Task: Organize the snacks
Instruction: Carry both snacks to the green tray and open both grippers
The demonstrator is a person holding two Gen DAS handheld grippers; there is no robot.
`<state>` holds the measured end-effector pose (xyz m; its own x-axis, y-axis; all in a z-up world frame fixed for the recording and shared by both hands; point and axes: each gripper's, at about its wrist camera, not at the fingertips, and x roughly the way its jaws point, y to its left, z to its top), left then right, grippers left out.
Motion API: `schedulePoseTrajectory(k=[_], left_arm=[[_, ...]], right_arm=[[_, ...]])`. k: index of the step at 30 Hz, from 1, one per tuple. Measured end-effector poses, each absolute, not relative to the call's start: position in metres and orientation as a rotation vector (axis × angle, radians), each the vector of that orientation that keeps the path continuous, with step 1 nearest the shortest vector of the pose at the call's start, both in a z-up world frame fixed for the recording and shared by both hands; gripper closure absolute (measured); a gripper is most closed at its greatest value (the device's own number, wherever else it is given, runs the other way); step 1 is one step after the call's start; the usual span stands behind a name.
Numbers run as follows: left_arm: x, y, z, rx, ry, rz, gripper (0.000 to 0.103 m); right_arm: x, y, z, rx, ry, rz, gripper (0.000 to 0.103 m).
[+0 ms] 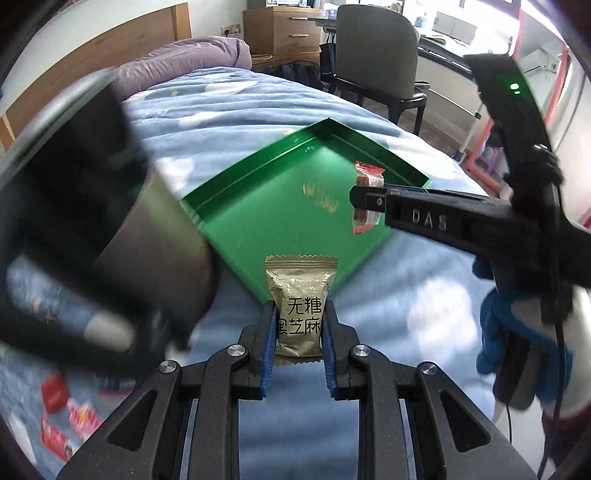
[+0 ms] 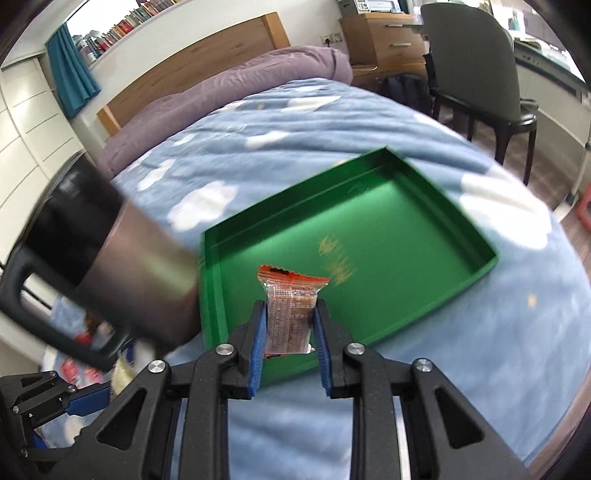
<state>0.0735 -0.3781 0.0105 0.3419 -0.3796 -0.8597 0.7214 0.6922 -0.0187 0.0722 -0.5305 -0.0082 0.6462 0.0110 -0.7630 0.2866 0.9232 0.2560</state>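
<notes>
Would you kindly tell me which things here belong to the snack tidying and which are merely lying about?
Part of the job:
- gold foil snack packet, in left gripper
- orange-and-clear snack packet, in right gripper
- green rectangular metal tray
- red packets on bedspread

Lying about:
- purple duvet
- grey chair
- wooden drawer unit

Bedroom, daylit. Bed (image 2: 303, 122) with blue cloud-print cover mid-frame, purple duvet (image 2: 229, 96) at its far end against a wooden headboard (image 2: 207, 55). Upper right: wooden drawers (image 2: 384, 33), grey chair (image 2: 476, 62), bright desk (image 1: 443, 55). Upper left: teal curtain (image 2: 70, 74), bookshelf (image 2: 122, 26), white wall
</notes>
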Motion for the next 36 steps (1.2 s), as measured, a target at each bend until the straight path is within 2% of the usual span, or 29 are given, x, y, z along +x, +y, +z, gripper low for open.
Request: schedulePoseTrajectory(k=[6,13,24,25,26,27,28,29,31,36], left_arm=[[0.136,-0.434,-0.025,0.394,1.023,-0.654,0.084],[0.183,-0.443,-0.065,0.352,1.099,-0.561,0.084],[0.194,-0.451,-0.080,0.349,1.097,-0.542,0.082],[0.194,-0.452,-0.080,0.361,1.090,-0.535,0.079],[0.195,-0.454,-0.080,0.363,1.089,-0.535,0.075],[0.193,-0.453,-0.078,0.363,1.089,-0.537,0.065],[0.193,-0.454,-0.076,0.366,1.085,-0.532,0.058],[0.192,-0.454,-0.073,0.373,1.072,-0.523,0.056],[0.187,-0.454,-0.065,0.383,1.048,-0.516,0.054],[0.167,-0.448,-0.037,0.377,1.029,-0.542,0.052]], right_arm=[[0.116,-0.570,-0.031,0.327,0.877,-0.208,0.099],[0.159,-0.589,-0.065,0.280,0.920,-0.252,0.098],[0.177,-0.591,-0.071,0.220,0.925,-0.269,0.097],[0.176,-0.592,-0.070,0.224,0.924,-0.269,0.095],[0.174,-0.592,-0.069,0.231,0.922,-0.268,0.093],[0.170,-0.592,-0.067,0.231,0.919,-0.273,0.090],[0.166,-0.592,-0.064,0.229,0.915,-0.280,0.075],[0.163,-0.592,-0.060,0.232,0.908,-0.281,0.057],[0.154,-0.592,-0.051,0.237,0.890,-0.282,0.045],[0.122,-0.589,-0.011,0.221,0.837,-0.299,0.045]])
